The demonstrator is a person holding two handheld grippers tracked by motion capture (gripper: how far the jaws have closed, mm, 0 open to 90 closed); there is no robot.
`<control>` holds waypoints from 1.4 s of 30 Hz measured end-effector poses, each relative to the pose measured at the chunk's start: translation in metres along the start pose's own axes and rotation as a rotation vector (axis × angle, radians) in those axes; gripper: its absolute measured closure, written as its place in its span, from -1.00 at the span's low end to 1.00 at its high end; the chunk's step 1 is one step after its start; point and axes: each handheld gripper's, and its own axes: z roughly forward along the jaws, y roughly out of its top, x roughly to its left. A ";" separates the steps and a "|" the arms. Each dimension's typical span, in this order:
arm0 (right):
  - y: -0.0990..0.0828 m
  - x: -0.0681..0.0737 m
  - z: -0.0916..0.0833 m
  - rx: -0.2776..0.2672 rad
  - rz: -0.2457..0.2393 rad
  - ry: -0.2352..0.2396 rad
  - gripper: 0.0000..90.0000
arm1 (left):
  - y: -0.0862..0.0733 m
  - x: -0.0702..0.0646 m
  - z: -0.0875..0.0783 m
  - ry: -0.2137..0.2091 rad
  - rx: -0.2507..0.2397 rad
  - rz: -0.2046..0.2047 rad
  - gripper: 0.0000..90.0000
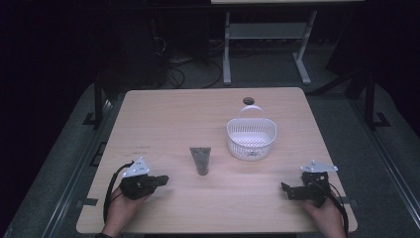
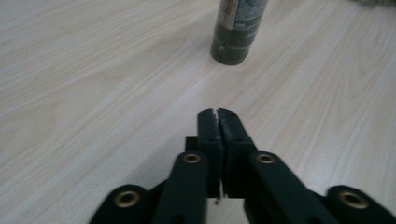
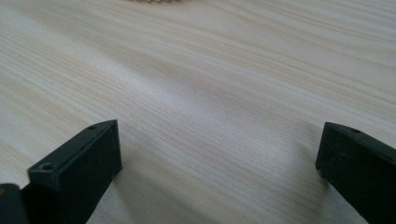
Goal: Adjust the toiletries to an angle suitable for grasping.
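Light wood table [image 1: 163, 114] in a dark room, tube [image 1: 200, 159] lying between pinched-together left gripper [image 1: 161, 180] and wide-apart right gripper [image 1: 286, 189].

Tube [image 1: 200, 160] on table [image 1: 163, 119], basket [image 1: 251, 137] right

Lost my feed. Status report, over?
Left claw shut, empty. Right claw open, empty. Tube flat mid-table, basket beside it. Nothing in the way.

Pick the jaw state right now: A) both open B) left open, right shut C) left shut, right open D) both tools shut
C: the left tool shows its black jaws pressed together, while the right tool has its jaws spread wide over the pale wooden table.
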 end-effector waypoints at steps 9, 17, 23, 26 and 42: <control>0.000 0.000 0.000 0.000 0.000 0.000 -1.00 | 0.014 -0.003 -0.005 -0.047 -0.025 -0.011 0.99; 0.000 0.000 0.000 0.000 0.000 0.000 -1.00 | 0.031 -0.005 -0.006 -0.069 -0.026 0.017 0.99; 0.000 0.000 0.000 0.000 0.000 0.000 -1.00 | 0.041 -0.007 -0.008 -0.085 -0.033 0.032 0.99; 0.000 0.000 0.000 0.000 0.000 0.000 -1.00 | 0.045 -0.007 -0.008 -0.088 -0.034 0.039 0.99; 0.000 0.000 0.000 0.000 0.000 0.000 -1.00 | 0.078 -0.011 -0.007 -0.115 -0.068 0.079 0.99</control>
